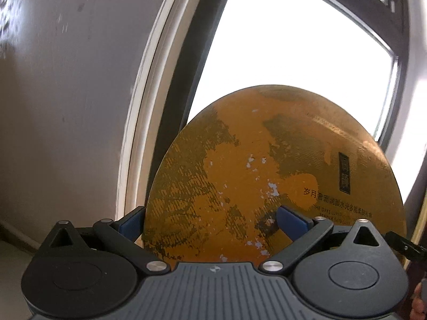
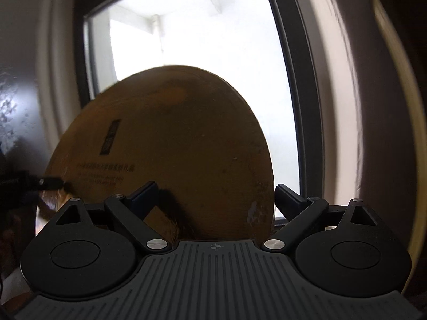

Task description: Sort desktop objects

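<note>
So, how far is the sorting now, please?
Done: nothing that shows here. In hand: the orange box is up before the window, between the jaws of the left tool and right tool. Left: setting it down; its place and other things are out of view.

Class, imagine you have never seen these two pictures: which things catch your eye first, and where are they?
A big worn orange-gold box with black printed text fills the middle of both views, held up between the left gripper and the right gripper, each clamped across one end. Behind it glares a bright window with a dark frame, and a pale wall stands on the left in the left wrist view.
</note>
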